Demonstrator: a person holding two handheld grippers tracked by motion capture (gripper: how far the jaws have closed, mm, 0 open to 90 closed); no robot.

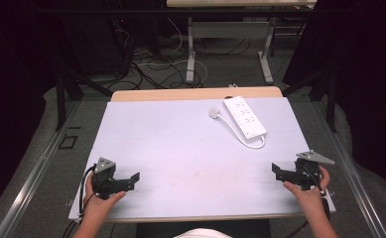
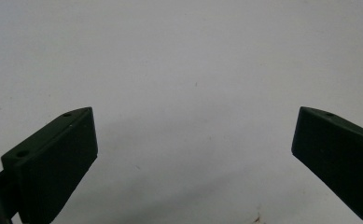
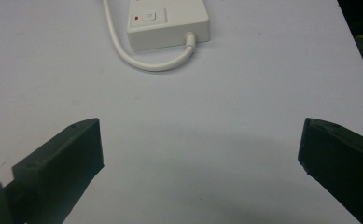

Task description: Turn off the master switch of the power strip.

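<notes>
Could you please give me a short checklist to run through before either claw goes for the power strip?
1. Left claw open, nothing between jaws: ok.
2. Right claw open, nothing between jaws: ok.
3. Power strip lies flat on the table, untouched: ok.
4. Its cord loops toward the person's side, plug lying on the table: ok.
5. Path from right claw to strip unobstructed: ok.
6. Strip switched on: cannot tell.
</notes>
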